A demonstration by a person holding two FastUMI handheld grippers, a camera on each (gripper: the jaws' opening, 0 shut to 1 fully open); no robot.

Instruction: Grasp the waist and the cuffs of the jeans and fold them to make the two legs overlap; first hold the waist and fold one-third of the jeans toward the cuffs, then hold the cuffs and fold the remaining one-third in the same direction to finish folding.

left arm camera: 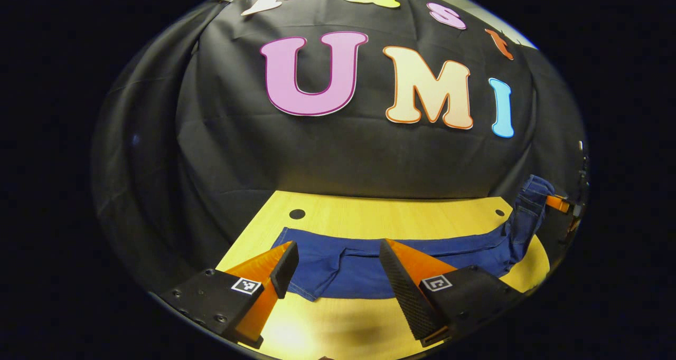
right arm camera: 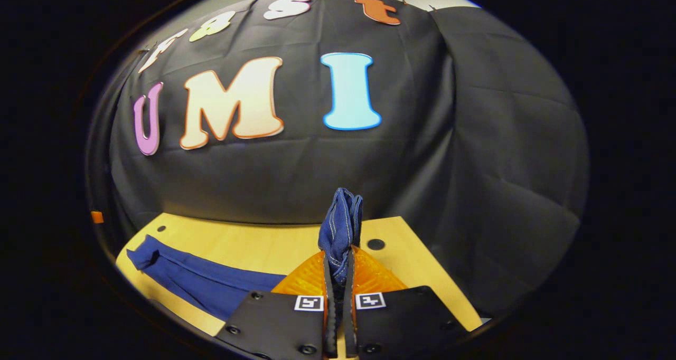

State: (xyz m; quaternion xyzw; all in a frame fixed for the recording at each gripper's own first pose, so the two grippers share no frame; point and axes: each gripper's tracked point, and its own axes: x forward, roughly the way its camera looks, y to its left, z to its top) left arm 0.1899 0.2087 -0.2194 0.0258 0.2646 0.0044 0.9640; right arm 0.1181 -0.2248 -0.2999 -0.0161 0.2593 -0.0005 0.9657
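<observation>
Jeans (left arm camera: pixel 369 259): blue, spread across your table (left arm camera: pixel 369 217), 1 end lifted at the far right.
Left tool (left arm camera: pixel 338 267): your 2 fingers are spread wide above the near denim edge.
Right tool (right arm camera: pixel 338 296): pinching a raised fold of the jeans.

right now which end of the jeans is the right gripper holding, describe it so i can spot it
Start at the wooden table before the black cloth wall. The blue jeans lie flat across it. One end rises off the table, pinched in the right gripper: the only raised, bunched part, with pale stitching.
</observation>
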